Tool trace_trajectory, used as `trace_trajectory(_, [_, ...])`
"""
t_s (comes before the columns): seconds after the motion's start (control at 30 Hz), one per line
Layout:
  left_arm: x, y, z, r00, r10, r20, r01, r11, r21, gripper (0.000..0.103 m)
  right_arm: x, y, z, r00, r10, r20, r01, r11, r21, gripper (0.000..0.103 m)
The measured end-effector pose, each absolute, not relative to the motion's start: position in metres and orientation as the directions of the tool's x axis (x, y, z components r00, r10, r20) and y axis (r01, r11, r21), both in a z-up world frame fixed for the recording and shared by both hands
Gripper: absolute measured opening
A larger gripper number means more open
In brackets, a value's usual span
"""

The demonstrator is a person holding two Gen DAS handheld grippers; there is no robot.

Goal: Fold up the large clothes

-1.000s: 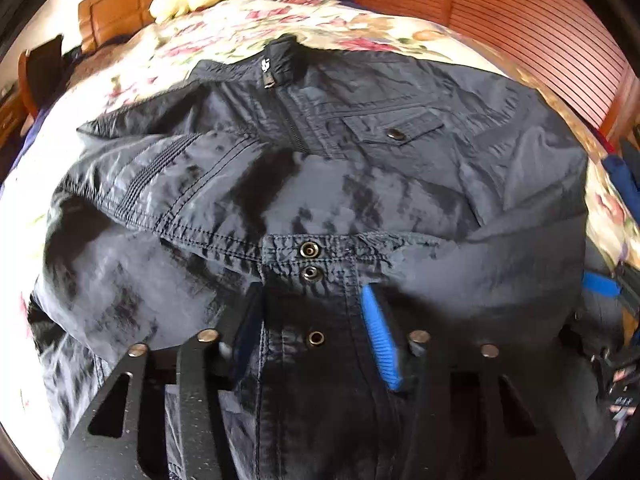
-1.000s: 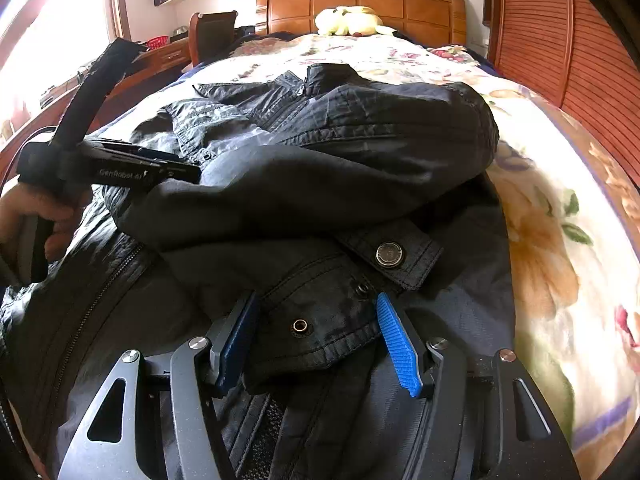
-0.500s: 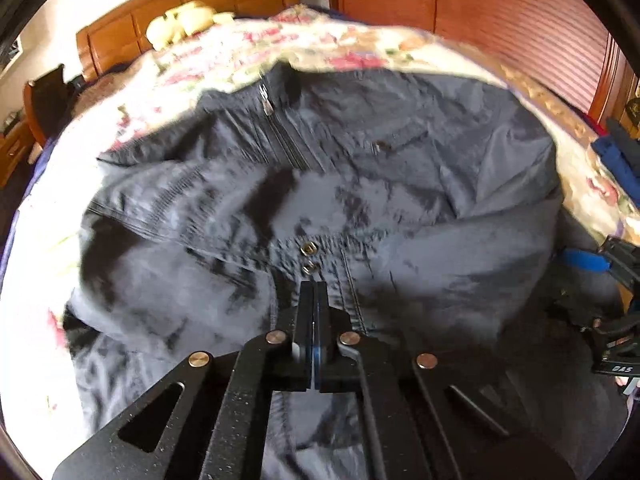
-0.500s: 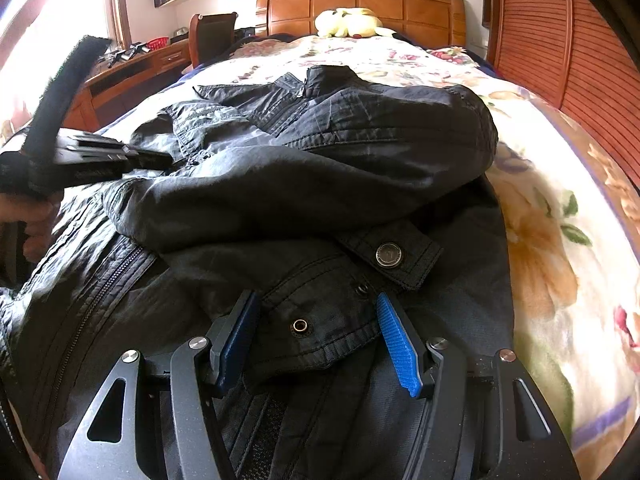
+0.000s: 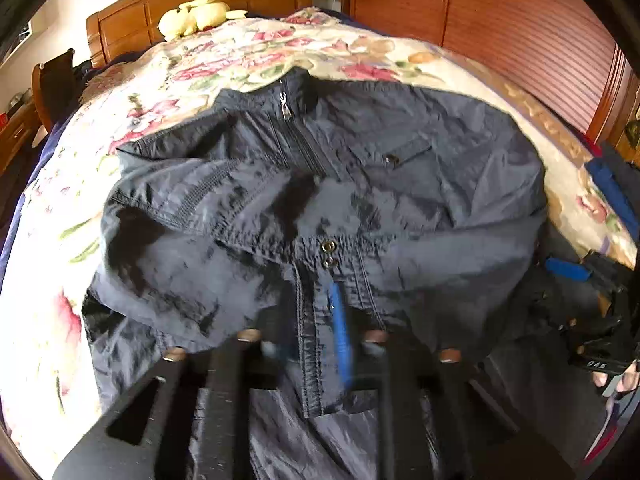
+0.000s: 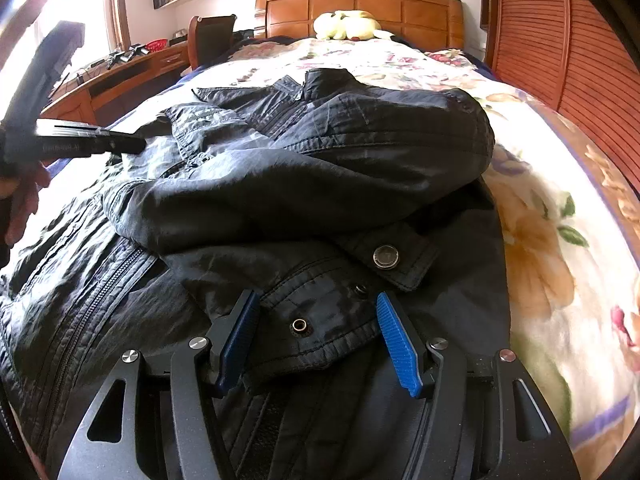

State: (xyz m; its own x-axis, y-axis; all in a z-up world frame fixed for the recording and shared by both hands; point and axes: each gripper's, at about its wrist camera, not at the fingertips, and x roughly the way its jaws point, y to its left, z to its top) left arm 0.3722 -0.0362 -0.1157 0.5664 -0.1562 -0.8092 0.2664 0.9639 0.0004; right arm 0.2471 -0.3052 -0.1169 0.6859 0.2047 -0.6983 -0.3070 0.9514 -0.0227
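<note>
Crinkled dark nylon jacket (image 5: 360,208) on floral bedspread (image 5: 248,48), left gripper (image 5: 310,332) opening astride stitched placket, right gripper (image 6: 316,336) released astride snap-studded cuff

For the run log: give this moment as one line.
stage: sleeves folded in | left gripper: opening over jacket cuff | right gripper: open, astride cuff | surface: bed

The jacket (image 6: 304,184) lies on the bed (image 6: 560,216), collar toward the headboard (image 6: 360,8). A plush toy (image 6: 344,26) sits there (against it). The table (image 6: 120,80) stands left of the bed.
</note>
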Motion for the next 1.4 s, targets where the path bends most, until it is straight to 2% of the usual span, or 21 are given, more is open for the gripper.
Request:
trace_trajectory(0.37, [0.423, -0.047, -0.156, 0.464, -0.072, -0.883, 0.262, 0.963, 0.059, 0.028, 0.246, -0.307, -0.116, 0.686, 0.210, -0.697, -0.313, 0.949, -0.021, 0.063])
trace_trajectory(0.57, [0.434, -0.046, -0.164, 0.446, -0.101, -0.889, 0.271, 0.962, 0.026, 0.027, 0.247, -0.307, -0.116, 0.683, 0.218, -0.697, -0.320, 0.947, -0.017, 0.063])
trace_trajectory(0.6, [0.434, -0.046, -0.165, 0.445, -0.109, -0.889, 0.275, 0.961, 0.020, 0.025, 0.247, -0.307, -0.116, 0.683, 0.219, -0.697, -0.321, 0.947, -0.018, 0.063])
trace_trajectory(0.63, [0.434, -0.046, -0.166, 0.441, -0.128, -0.888, 0.286, 0.958, 0.004, 0.017, 0.247, -0.307, -0.116, 0.684, 0.218, -0.697, -0.322, 0.947, -0.020, 0.063])
trace_trajectory(0.7, [0.433, -0.045, -0.167, 0.446, -0.139, -0.884, 0.290, 0.957, -0.004, 0.014, 0.247, -0.306, -0.116, 0.686, 0.216, -0.695, -0.323, 0.946, -0.025, 0.063])
trace_trajectory(0.87, [0.423, -0.045, -0.160, 0.506, -0.105, -0.856, 0.270, 0.962, 0.042, 0.004, 0.246, -0.306, -0.117, 0.686, 0.215, -0.695, -0.322, 0.946, -0.025, 0.063])
trace_trajectory(1.13, [0.398, -0.030, -0.120, 0.612, -0.057, -0.789, 0.241, 0.963, 0.118, 0.002, 0.246, -0.306, -0.117, 0.687, 0.215, -0.694, -0.322, 0.946, -0.026, 0.063])
trace_trajectory(1.4, [0.357, 0.011, -0.062, 0.729, -0.011, -0.684, 0.163, 0.974, 0.159, 0.002, 0.247, -0.306, -0.117, 0.690, 0.215, -0.692, -0.320, 0.947, -0.025, 0.063])
